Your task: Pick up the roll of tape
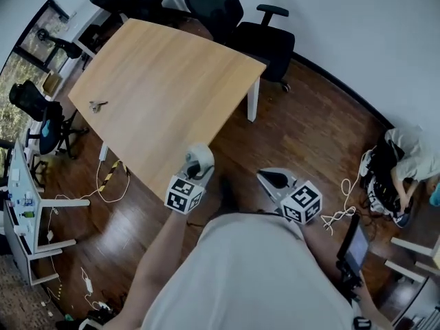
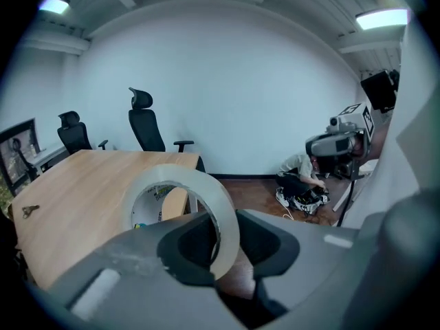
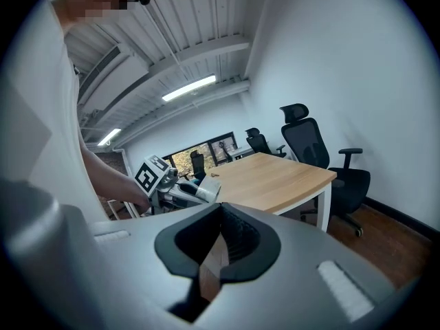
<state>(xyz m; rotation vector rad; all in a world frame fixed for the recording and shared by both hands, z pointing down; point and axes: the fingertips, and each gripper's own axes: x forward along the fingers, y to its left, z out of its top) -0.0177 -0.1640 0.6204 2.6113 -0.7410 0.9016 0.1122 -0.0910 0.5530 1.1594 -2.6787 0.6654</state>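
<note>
Nearest, just beyond the person's pale shirt [image 1: 254,273], both tongs hang off the table's [image 1: 165,95] near edge. On the left, the left gripper [image 1: 196,165] is clenched on the roll of tape [image 2: 172,177], one jaw through its hole, holding it clear of the wood. The roll looks light and stiff, with a slick outer face, so pinching the wall suits it. Rightward, the right gripper [image 1: 268,178] is closed and empty.

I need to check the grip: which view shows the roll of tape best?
The left gripper view: the pale translucent roll of tape fills it, upright, its band pinched in the left claw. The head view shows the roll small, from above; the right gripper view shows only a distant sliver.
</note>
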